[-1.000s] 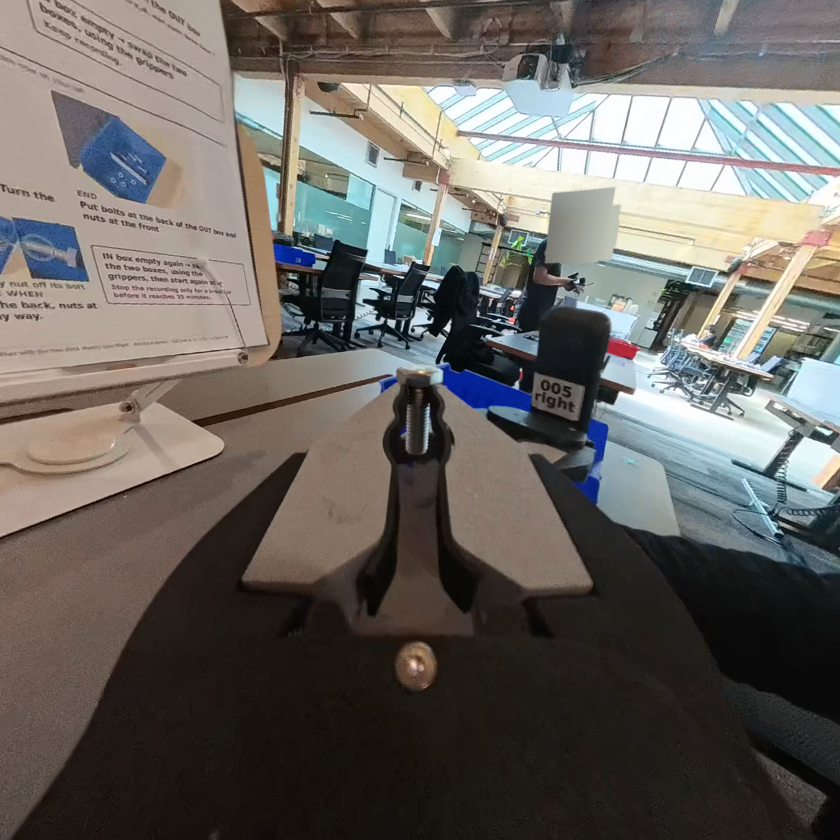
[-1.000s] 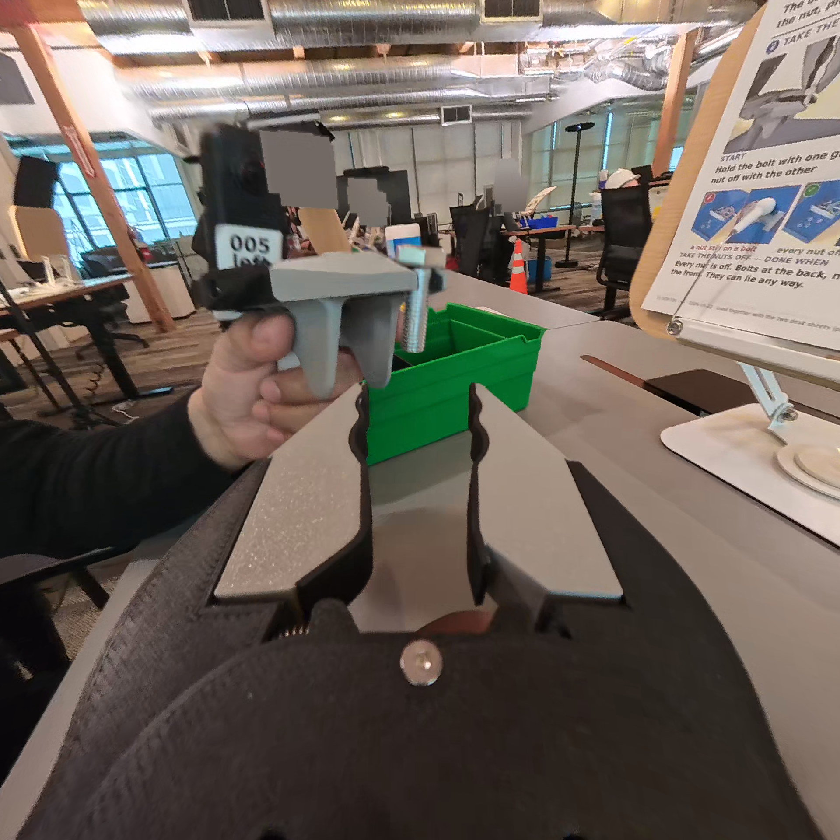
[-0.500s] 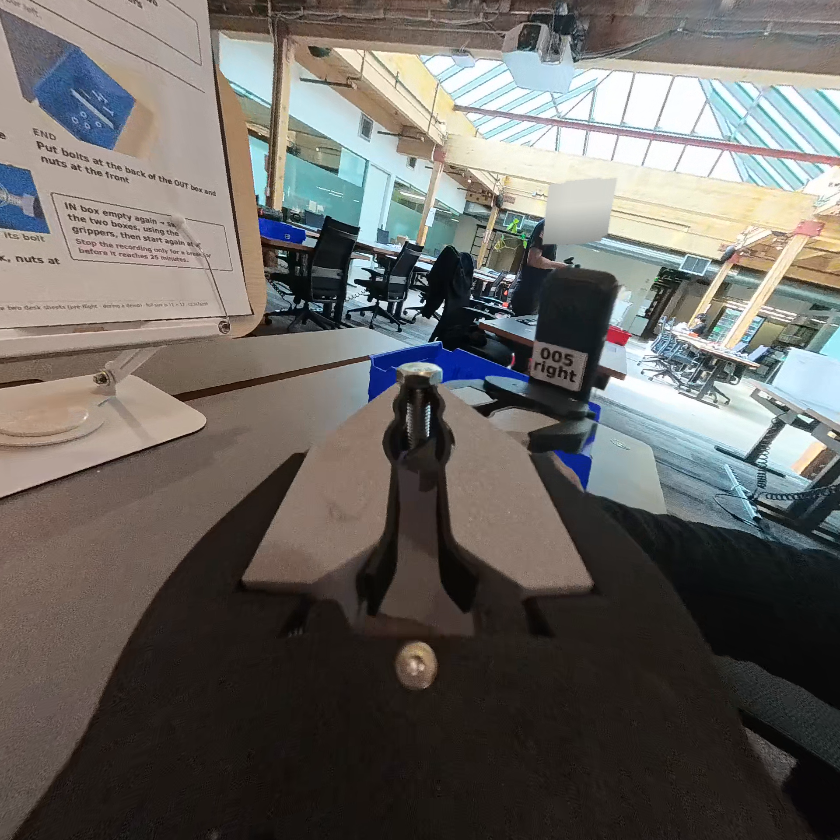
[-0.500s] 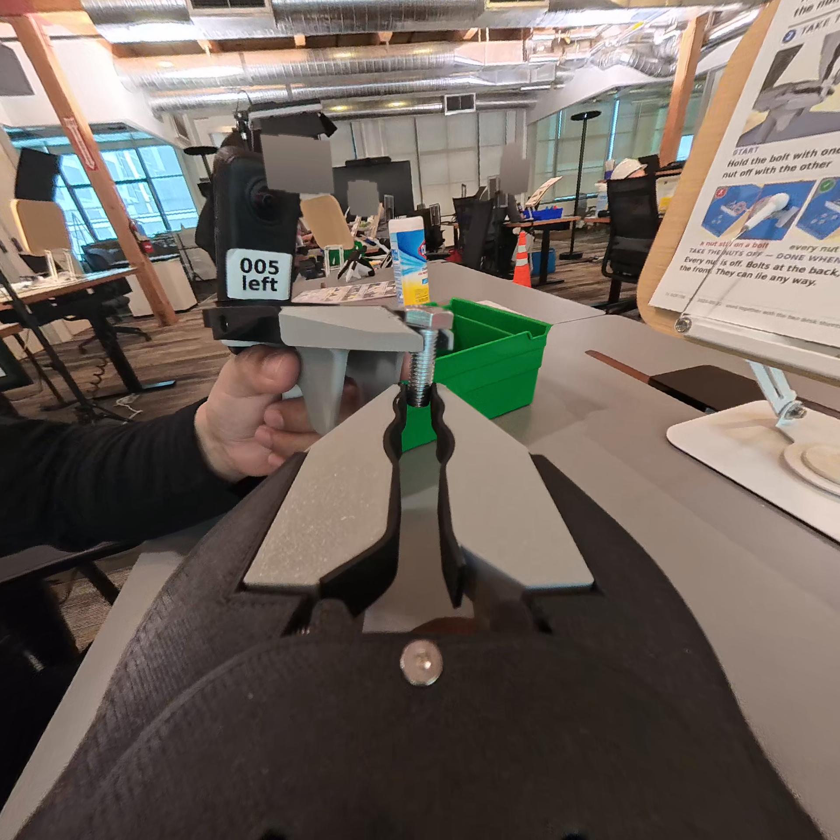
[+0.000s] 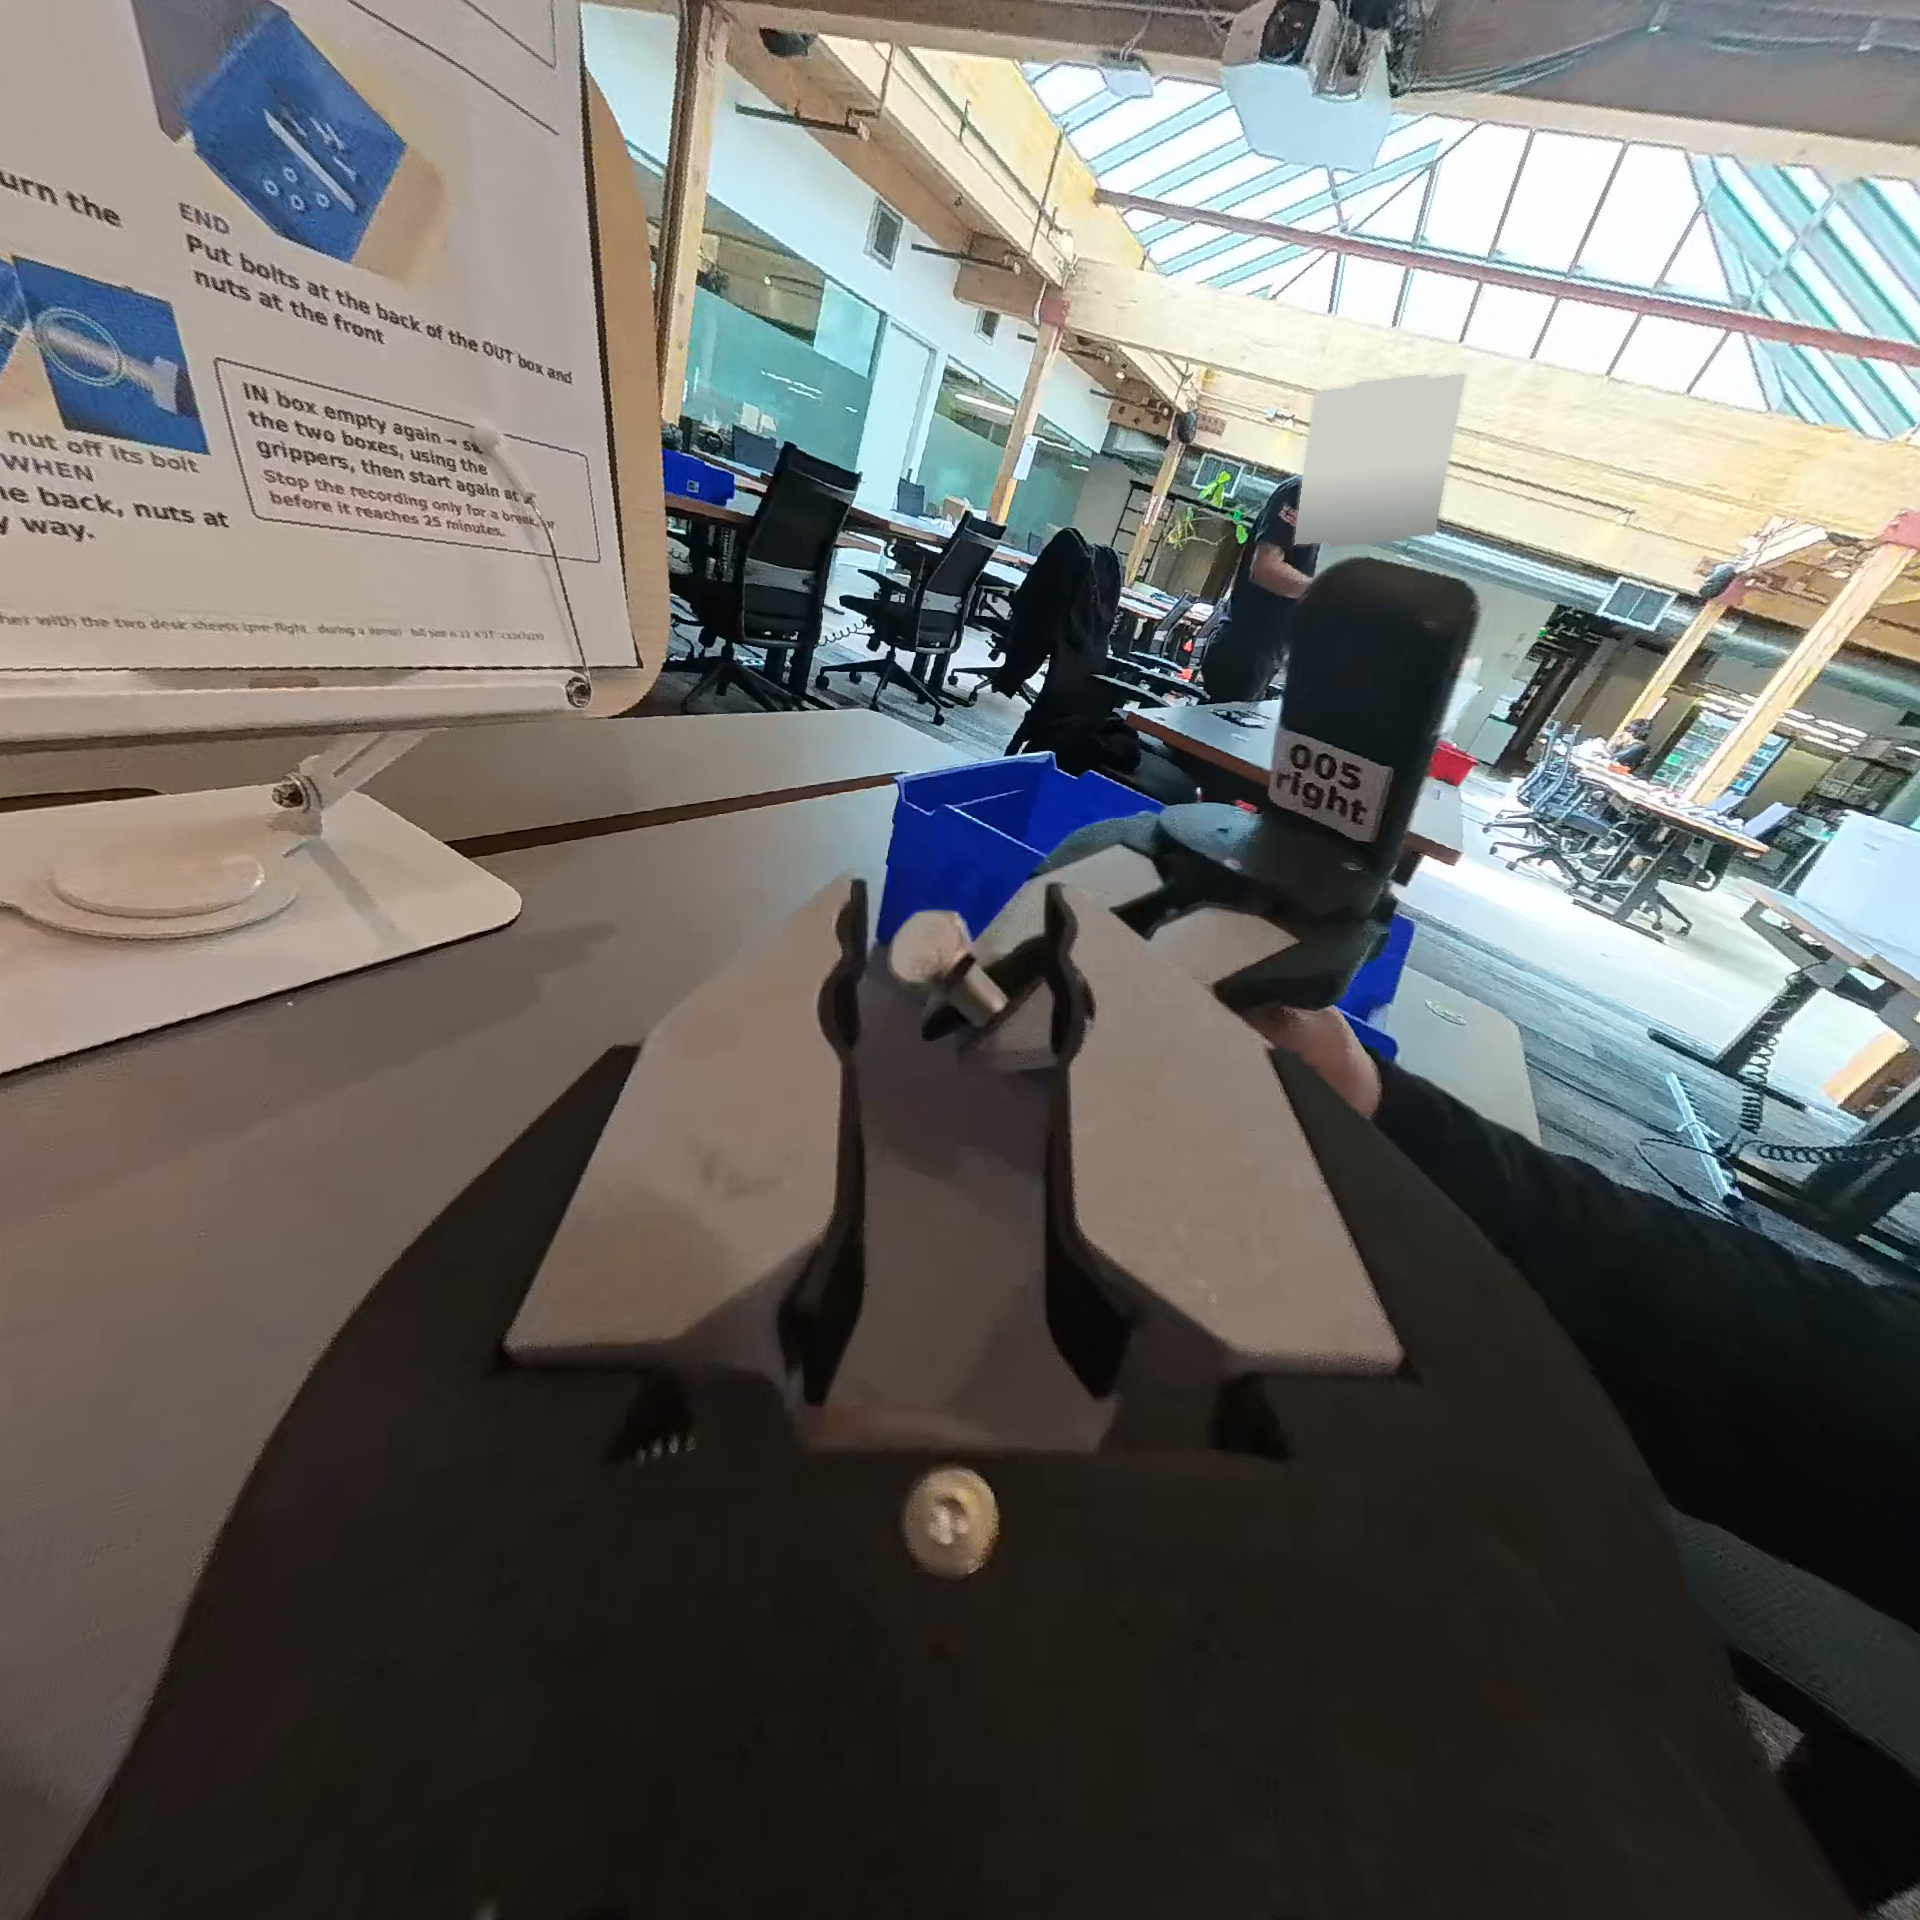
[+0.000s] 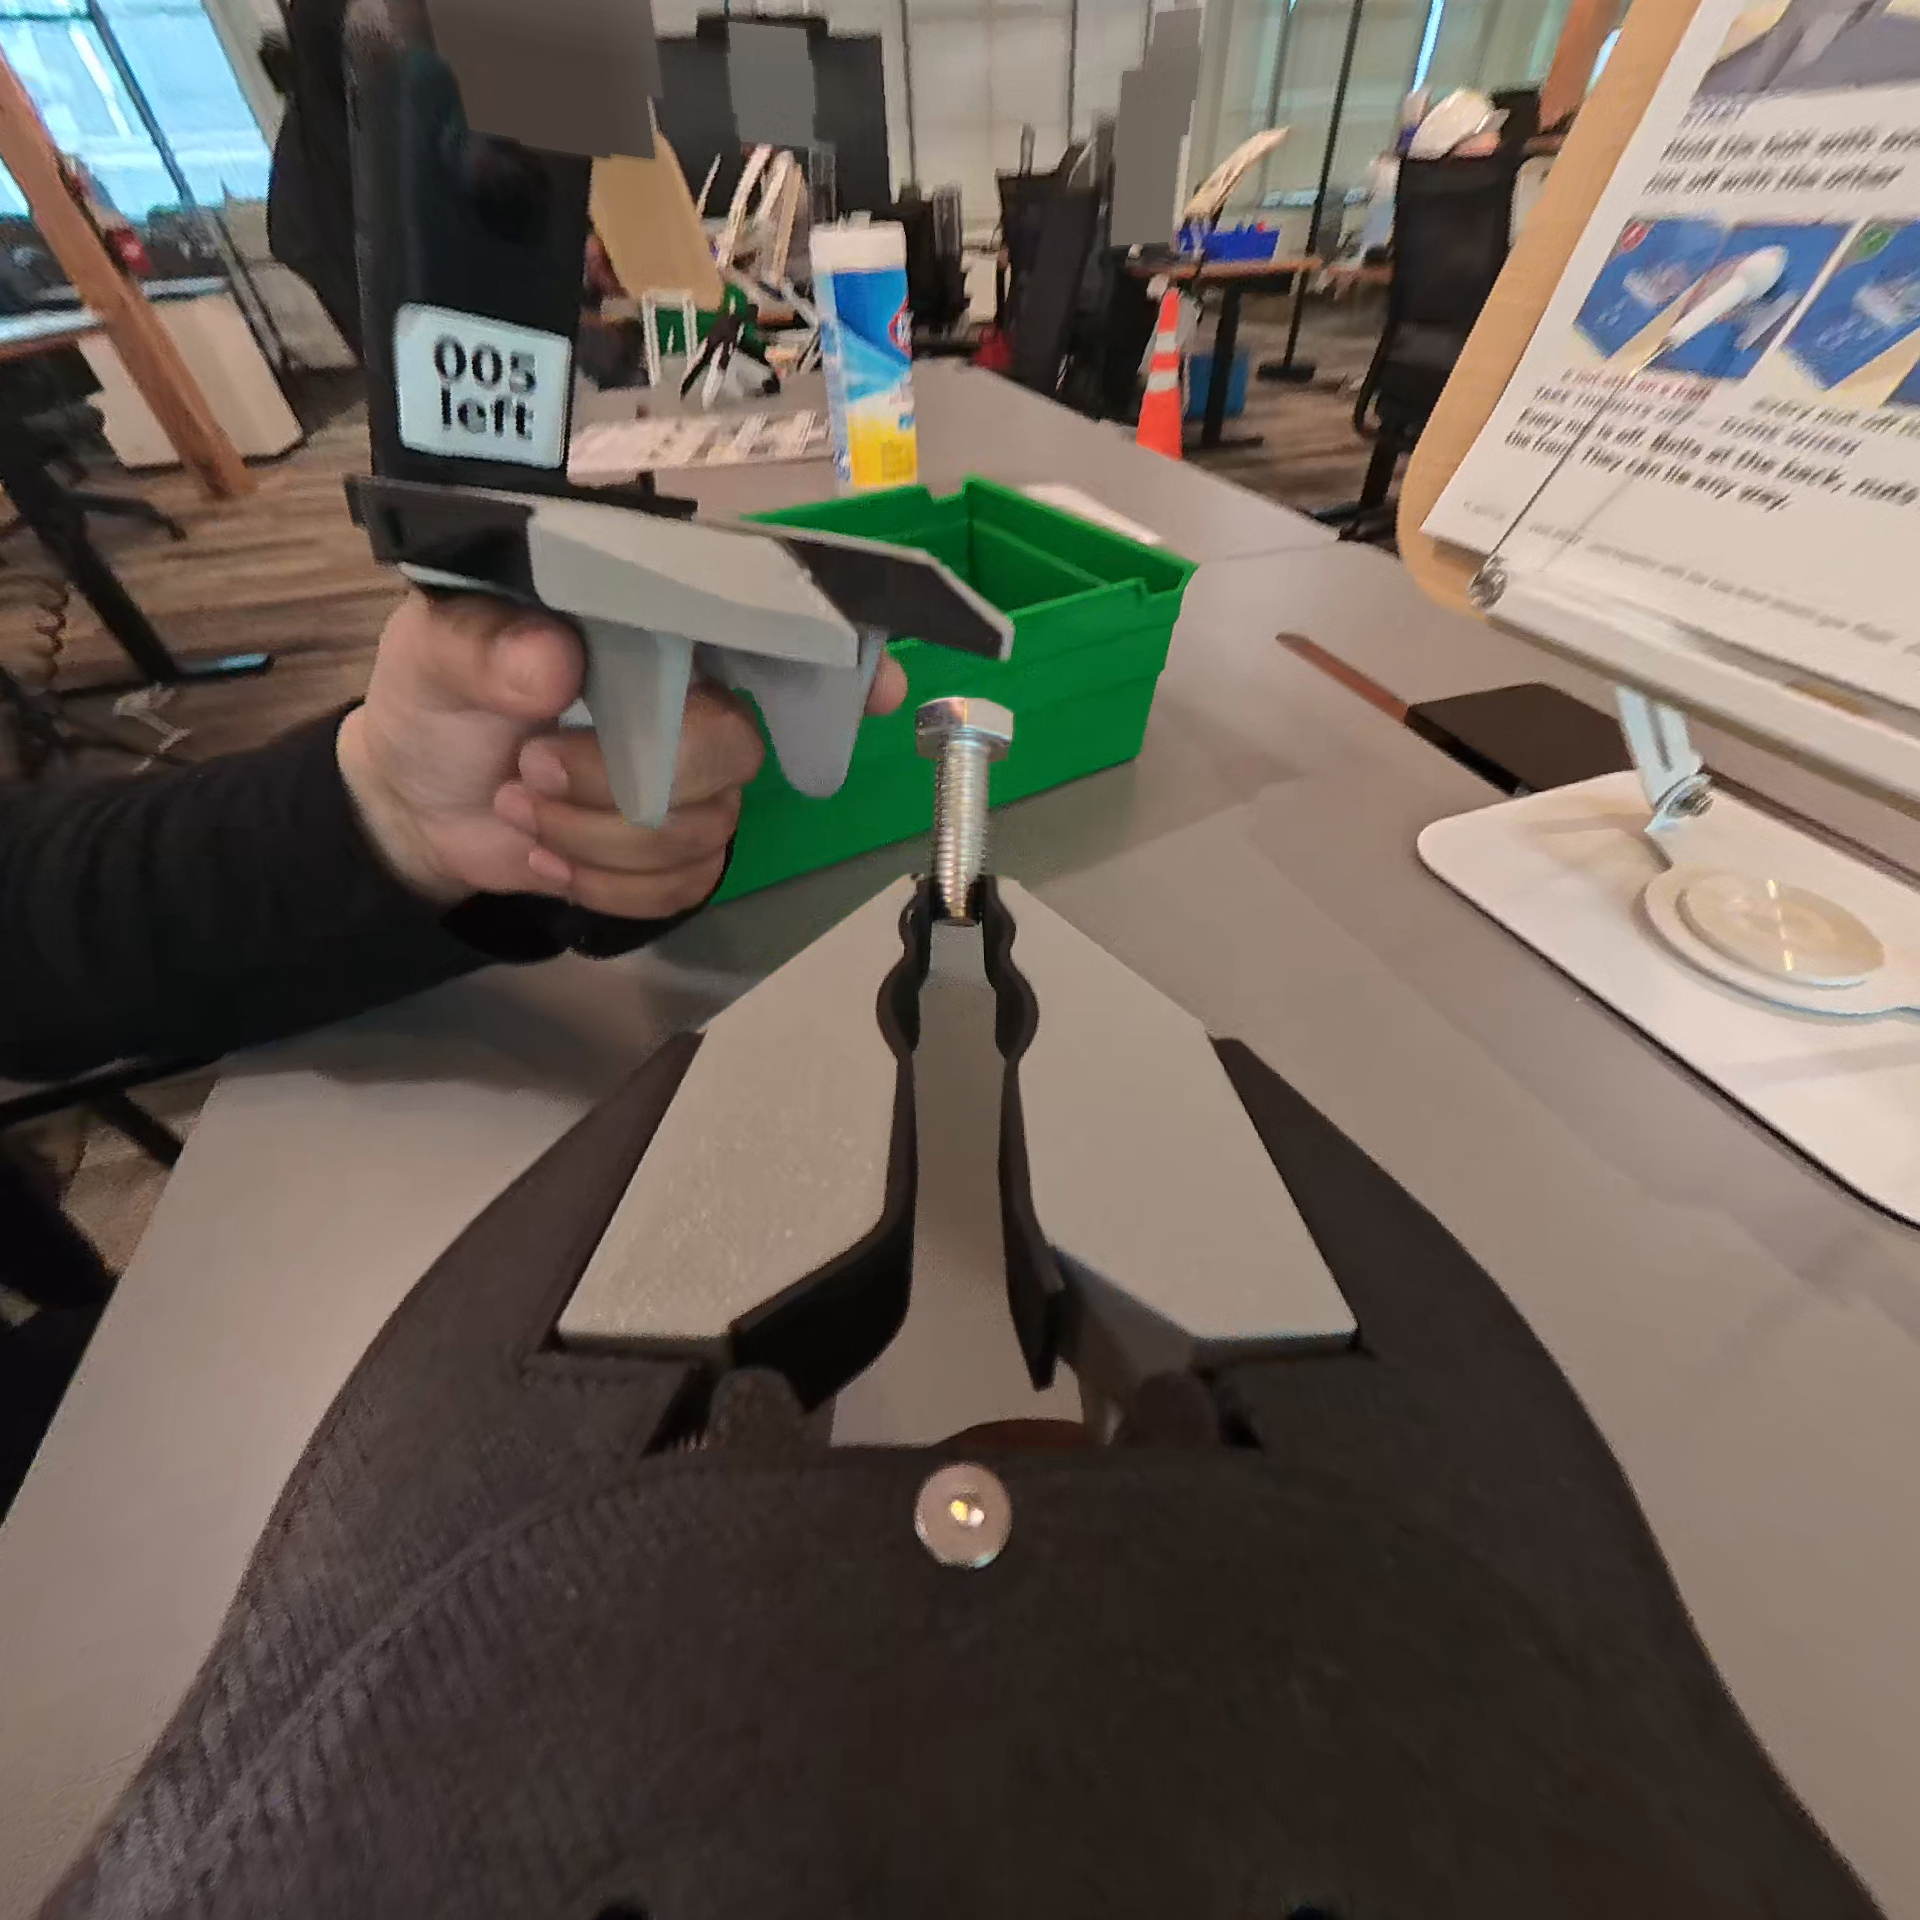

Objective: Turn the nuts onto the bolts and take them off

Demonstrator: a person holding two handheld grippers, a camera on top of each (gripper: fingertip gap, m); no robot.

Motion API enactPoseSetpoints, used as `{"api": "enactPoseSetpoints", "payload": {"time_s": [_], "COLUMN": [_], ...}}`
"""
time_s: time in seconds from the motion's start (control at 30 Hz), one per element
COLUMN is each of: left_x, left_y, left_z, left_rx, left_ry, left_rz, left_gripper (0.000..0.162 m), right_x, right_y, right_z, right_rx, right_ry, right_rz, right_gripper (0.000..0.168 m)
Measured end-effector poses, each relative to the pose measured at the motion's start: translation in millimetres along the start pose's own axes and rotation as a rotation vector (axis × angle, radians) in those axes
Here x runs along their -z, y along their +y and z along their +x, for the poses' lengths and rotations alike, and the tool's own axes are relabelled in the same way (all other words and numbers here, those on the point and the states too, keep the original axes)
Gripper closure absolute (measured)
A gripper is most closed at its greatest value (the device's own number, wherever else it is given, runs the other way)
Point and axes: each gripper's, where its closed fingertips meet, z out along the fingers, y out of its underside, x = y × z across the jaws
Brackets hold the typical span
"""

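Right gripper (image 6: 956, 914) pinched bolt (image 6: 961, 800) by thread tip, head up, nearer than green bin (image 6: 1081, 613) | left gripper (image 5: 956, 971) spread, beside bolt | likely handover; no nut visible

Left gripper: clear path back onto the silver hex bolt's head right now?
Probably yes. The left gripper is open, beside and slightly above the silver hex bolt, nothing between them. The right gripper clamps only the thread's lower end, leaving the head exposed.
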Motion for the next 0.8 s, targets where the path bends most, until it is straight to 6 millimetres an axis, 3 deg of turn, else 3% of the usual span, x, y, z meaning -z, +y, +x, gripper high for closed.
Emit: {"api": "enactPoseSetpoints", "payload": {"time_s": [0.23, 0.4, 0.6, 0.8], "left_x": [-7.3, -11.8, -10.0, -12.4], "left_y": [25.0, 58.5, 90.5, 117.1], "left_z": [-9.1, -27.3, -40.9, -40.0], "left_rx": [-0.021, -0.021, -0.128, -0.249], "left_ry": [-0.046, -0.118, -0.148, -0.173], "left_rz": [-0.132, -0.300, -0.465, -0.588], "left_gripper": [0.127, 0.125, 0.134, 0.135], "right_x": [-6.3, -8.1, 2.3, 12.7], "right_y": [16.0, 48.7, 58.8, 96.0], "right_z": [-2.0, 12.1, 19.4, 21.8], "right_rx": [0.013, -0.014, -0.089, -0.198], "right_ry": [-0.007, 0.032, 0.053, 0.076], "right_rz": [-0.096, -0.262, -0.357, -0.573], "right_gripper": [0.162, 0.162, 0.162, 0.162]}}
